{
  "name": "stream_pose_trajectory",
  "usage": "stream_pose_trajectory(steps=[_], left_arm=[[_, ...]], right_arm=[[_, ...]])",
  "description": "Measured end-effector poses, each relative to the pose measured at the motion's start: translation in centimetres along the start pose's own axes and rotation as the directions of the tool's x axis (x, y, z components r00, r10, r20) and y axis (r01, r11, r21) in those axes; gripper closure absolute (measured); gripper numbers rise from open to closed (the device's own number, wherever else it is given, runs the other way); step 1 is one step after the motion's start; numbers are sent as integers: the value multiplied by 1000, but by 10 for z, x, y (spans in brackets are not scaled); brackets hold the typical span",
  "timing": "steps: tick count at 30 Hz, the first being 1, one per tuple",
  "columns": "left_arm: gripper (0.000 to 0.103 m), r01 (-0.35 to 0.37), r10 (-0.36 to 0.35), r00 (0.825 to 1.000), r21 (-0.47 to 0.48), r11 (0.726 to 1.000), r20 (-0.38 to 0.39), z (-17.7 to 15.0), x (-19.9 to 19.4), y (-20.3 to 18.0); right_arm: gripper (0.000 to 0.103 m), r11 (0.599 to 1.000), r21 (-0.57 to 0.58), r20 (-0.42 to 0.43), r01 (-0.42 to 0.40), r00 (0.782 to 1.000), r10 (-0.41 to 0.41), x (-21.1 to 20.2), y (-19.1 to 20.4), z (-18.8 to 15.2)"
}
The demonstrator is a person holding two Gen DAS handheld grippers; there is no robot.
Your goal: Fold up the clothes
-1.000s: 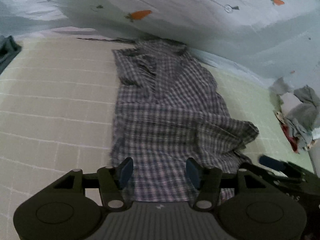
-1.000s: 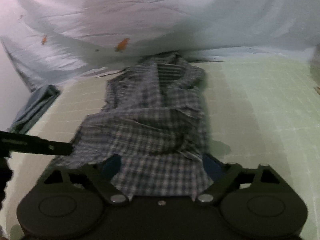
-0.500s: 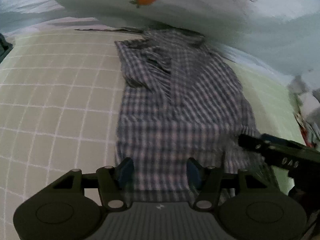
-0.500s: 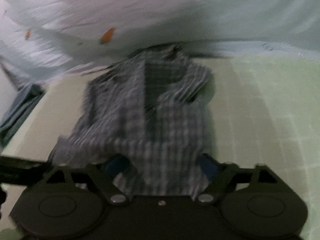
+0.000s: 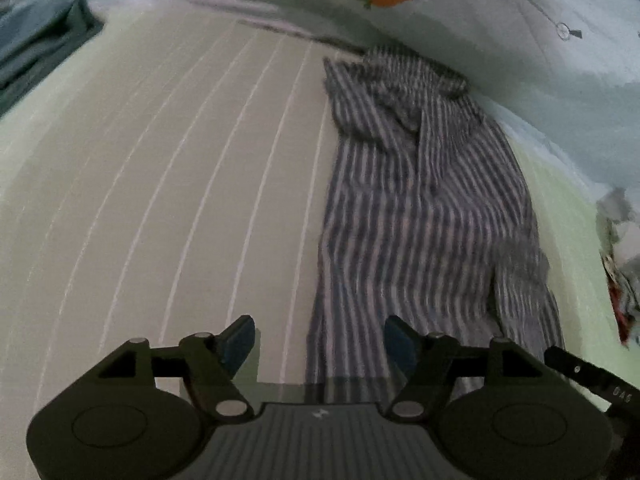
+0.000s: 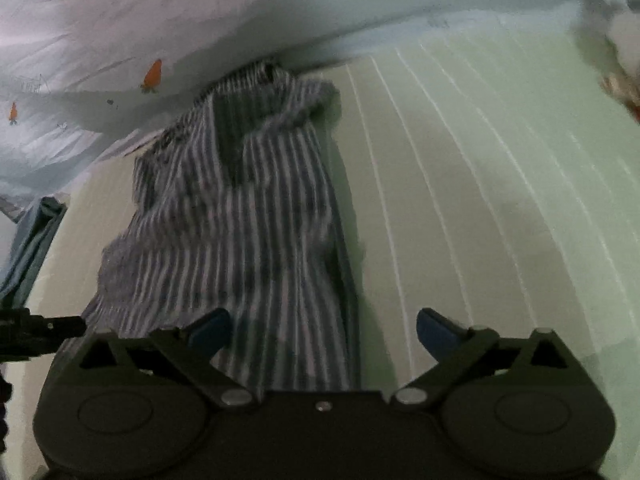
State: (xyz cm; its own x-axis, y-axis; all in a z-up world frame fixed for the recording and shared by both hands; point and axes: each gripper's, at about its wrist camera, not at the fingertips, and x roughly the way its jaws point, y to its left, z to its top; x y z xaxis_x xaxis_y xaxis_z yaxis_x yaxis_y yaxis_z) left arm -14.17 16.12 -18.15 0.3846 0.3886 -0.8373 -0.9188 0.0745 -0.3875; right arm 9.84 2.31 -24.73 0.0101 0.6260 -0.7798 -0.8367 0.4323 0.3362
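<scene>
- One checked shirt (image 5: 424,216) lying lengthwise on the gridded mat (image 5: 180,200);
- left gripper (image 5: 320,340) opening, pressing nothing;
- right gripper (image 6: 324,330) opening wide, gripping nothing.

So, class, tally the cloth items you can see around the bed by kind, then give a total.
Plaid shirt, laid out long on the mat: 1
Carrot-print sheet behind it: 1
Folded blue-grey cloth at the mat's far left: 1
Crumpled clothes heap at the right edge, pieces too blurred to separate: 1
Total: 4
</scene>
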Motion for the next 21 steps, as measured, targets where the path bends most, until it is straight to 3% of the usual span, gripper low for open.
stream_pose_trajectory(steps=[5,8,9,10,11,12,13,14,21], left_arm=[[31,136,-146,987,-135,981,-66,-31,-5,13],[34,148,-163,984,-180,972,-69,-43,-5,17],[40,152,-167,984,-185,971,-69,-45,-5,17],[53,160,-177,982,-196,967,-71,-46,-5,17],[59,171,-190,979,-210,963,-71,-47,-5,17],[71,180,-199,978,-219,959,-68,-48,-5,17],[87,188,-206,977,-224,956,-61,-50,-7,16],[90,195,-213,975,-229,954,-55,-51,-9,15],[95,213,-221,974,-152,965,-42,-75,-42,4]], right_arm=[[5,994,105,-32,-22,999,26,-21,-7,-34],[20,992,121,-32,-45,998,49,-26,-9,-45],[30,992,117,-35,-55,998,59,-25,-8,-46],[37,991,114,-39,-65,997,70,-24,-7,-47],[56,991,108,-49,-79,995,85,-23,-6,-46],[68,990,107,-52,-87,994,93,-23,-4,-48],[73,990,105,-56,-95,993,101,-23,-3,-49],[83,990,96,-47,-104,993,109,-25,-2,-52],[89,990,-53,-29,-131,991,129,-75,4,-80]])
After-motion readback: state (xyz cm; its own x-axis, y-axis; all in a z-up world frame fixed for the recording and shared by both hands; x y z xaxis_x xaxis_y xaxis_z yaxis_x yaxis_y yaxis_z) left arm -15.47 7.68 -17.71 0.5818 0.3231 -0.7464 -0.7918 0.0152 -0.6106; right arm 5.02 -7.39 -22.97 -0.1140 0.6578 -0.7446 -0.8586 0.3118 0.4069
